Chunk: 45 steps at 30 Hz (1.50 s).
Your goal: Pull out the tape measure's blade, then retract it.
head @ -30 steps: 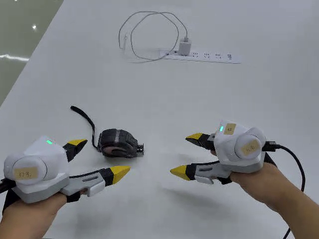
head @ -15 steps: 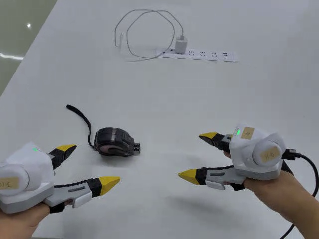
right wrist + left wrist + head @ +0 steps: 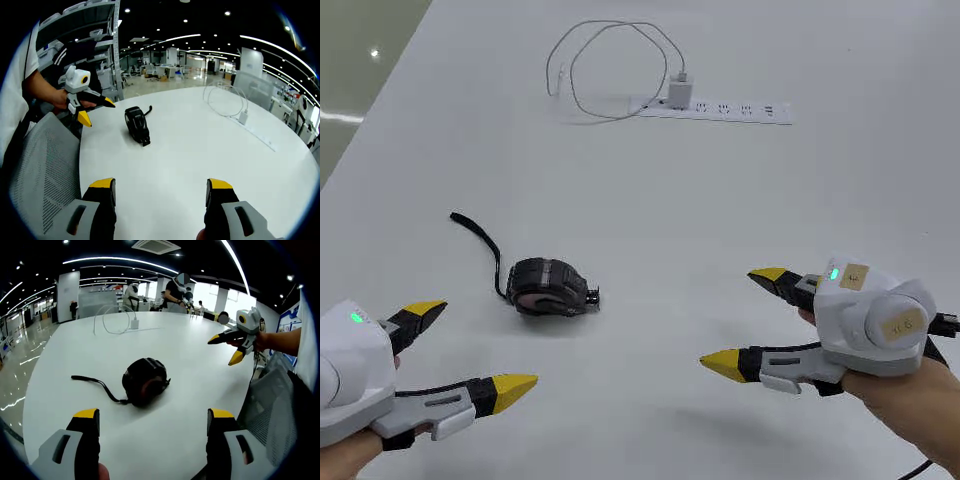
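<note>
**Both grippers released, tape measure lying untouched between them**

Head view: I see the tape measure (image 3: 550,287) on its side on the white table (image 3: 720,200), at about 8 o'clock from the middle of the picture. Its black strap (image 3: 480,240) trails off toward 10 o'clock. My left gripper (image 3: 472,345) hovers at 7 o'clock with its jaws spread wide, near the tape measure but not touching it. My right gripper (image 3: 740,318) hovers at 4 o'clock, jaws likewise apart and holding nothing, well apart from the case. Up at 12 o'clock a power strip (image 3: 730,110) lies flat, with a charger (image 3: 680,92) plugged in and a looped cable (image 3: 610,60).

Left gripper view: the tape measure (image 3: 145,381) sits just ahead of my two yellow-tipped jaws, centred between them, and the strap runs out toward 9 o'clock. The jaws stand released over bare table. The right gripper (image 3: 224,349) shows at 2 o'clock, jaws apart.

Right gripper view: the tape measure (image 3: 137,124) lies at about 11 o'clock, well ahead of my spread jaws. The left gripper (image 3: 97,113) is at 10 o'clock, jaws apart, just beyond the table edge. The cable (image 3: 225,102) lies at 1 o'clock.
</note>
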Each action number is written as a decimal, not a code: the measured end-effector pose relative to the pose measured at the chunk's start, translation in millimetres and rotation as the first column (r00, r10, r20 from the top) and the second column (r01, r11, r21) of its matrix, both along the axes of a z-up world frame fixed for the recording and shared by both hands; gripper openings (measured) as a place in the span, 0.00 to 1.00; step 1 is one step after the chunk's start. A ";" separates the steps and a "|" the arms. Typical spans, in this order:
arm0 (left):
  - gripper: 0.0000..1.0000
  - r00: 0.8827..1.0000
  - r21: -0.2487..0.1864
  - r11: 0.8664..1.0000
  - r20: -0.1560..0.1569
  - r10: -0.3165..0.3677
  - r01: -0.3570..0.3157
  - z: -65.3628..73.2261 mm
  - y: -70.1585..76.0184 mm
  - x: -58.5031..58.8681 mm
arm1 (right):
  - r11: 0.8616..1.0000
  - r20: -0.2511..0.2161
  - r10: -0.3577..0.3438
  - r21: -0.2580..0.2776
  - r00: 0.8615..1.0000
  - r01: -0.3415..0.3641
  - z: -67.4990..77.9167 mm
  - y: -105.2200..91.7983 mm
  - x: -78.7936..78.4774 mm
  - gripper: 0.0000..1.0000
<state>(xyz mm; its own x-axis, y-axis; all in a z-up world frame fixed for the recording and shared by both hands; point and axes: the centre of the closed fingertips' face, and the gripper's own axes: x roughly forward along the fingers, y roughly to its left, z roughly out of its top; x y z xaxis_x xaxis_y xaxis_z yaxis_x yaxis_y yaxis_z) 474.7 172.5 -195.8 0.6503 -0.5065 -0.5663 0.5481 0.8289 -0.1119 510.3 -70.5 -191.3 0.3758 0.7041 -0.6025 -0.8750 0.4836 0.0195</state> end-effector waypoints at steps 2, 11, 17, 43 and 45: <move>0.87 1.000 0.006 1.000 -0.005 -0.004 0.004 -1.5 1.2 -1.3 | 1.000 -0.001 -0.003 -0.006 1.000 0.003 -0.8 -2.9 -1.5 0.72; 0.90 0.999 0.028 0.999 -0.014 -0.030 0.030 -1.8 7.9 -8.3 | 1.000 -0.005 -0.022 -0.018 1.000 0.022 -1.4 -16.4 -9.3 0.75; 0.92 0.999 0.032 0.999 -0.013 -0.037 0.037 -0.4 10.2 -10.7 | 0.999 -0.010 -0.035 -0.006 0.999 0.035 0.5 -22.5 -12.1 0.77; 0.99 0.994 0.071 0.991 -0.008 -0.112 0.112 3.5 10.0 -21.4 | 0.996 -0.034 -0.093 -0.005 0.995 0.093 0.7 -57.7 -38.2 0.86; 0.99 0.993 0.073 0.991 -0.006 -0.114 0.114 4.0 10.5 -22.3 | 0.995 -0.036 -0.095 -0.005 0.995 0.095 0.6 -59.1 -39.7 0.87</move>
